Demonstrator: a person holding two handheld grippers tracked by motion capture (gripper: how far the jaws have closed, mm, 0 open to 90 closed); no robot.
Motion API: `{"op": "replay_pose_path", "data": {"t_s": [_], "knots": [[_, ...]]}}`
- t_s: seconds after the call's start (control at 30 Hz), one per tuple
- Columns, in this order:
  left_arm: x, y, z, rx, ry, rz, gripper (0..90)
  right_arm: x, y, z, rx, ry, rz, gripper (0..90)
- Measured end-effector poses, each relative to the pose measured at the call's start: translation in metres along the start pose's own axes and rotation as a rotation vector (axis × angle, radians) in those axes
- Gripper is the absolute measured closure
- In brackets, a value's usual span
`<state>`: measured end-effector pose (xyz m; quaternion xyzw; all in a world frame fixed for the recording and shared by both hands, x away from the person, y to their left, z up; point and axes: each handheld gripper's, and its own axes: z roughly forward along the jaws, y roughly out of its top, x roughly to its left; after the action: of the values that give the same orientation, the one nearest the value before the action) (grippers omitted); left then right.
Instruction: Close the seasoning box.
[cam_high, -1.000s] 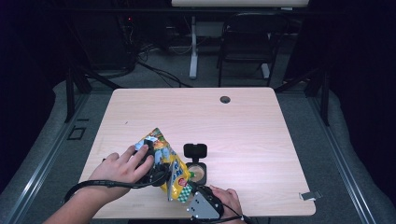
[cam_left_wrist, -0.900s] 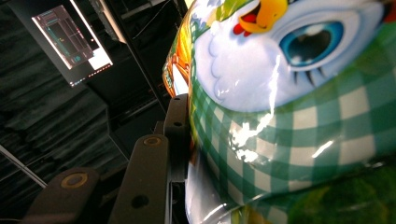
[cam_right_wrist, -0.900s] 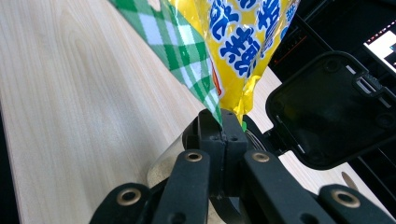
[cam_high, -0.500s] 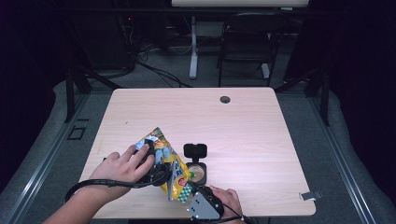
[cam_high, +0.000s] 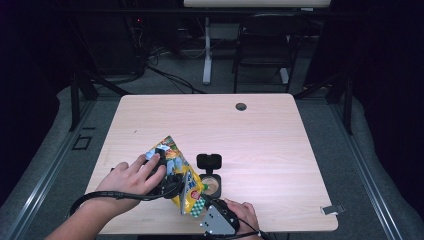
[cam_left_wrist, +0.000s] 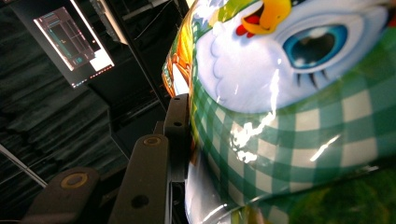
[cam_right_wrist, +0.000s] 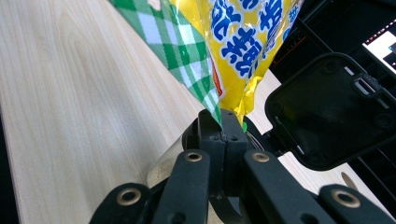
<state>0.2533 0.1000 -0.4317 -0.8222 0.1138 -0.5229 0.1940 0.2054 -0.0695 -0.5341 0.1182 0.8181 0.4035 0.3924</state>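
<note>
- A wooden table (cam_high: 280, 150) fills the middle of the high view. A person's forearms reach in from its near edge.
- A shiny snack bag (cam_high: 177, 175), yellow and green with a cartoon bird printed on it, is held tilted above the near-left part of the table, one corner up and one corner down.
- The left gripper (cam_high: 162, 175) grips the upper part of the bag under the person's left hand (cam_high: 132, 175). In the left gripper view one black jaw lies flat against the bag's (cam_left_wrist: 289, 107) green-checked side. The other jaw is hidden behind the bag, so the tongs are clamped on it.
- The right gripper (cam_high: 207, 207) sits at the near edge of the table, just below the bag. In the right gripper view its jaws are pressed together on the bag's (cam_right_wrist: 224, 51) bottom corner.
- A small round container (cam_high: 211, 185) with a pale powdery filling stands on the table just right of the bag. Its black lid (cam_high: 209, 161) is flipped open and stands behind it.
- In the right gripper view the open lid (cam_right_wrist: 331, 112) rises just right of the pinched corner, and the container's clear rim (cam_right_wrist: 163, 168) shows behind the jaws.
- A dark round hole (cam_high: 241, 106) lies in the table well beyond the bag.
- A chair (cam_high: 262, 45) and cables lie on the floor beyond the table.
</note>
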Motion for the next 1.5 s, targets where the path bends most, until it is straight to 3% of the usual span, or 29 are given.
{"op": "replay_pose_path", "data": {"t_s": [1.5], "knots": [[0.001, 0.0008, -0.0003, -0.001, -0.004, 0.013, 69.1, -0.0005, 0.0, -0.0006, 0.001, 0.002, 0.002, 90.0]]}}
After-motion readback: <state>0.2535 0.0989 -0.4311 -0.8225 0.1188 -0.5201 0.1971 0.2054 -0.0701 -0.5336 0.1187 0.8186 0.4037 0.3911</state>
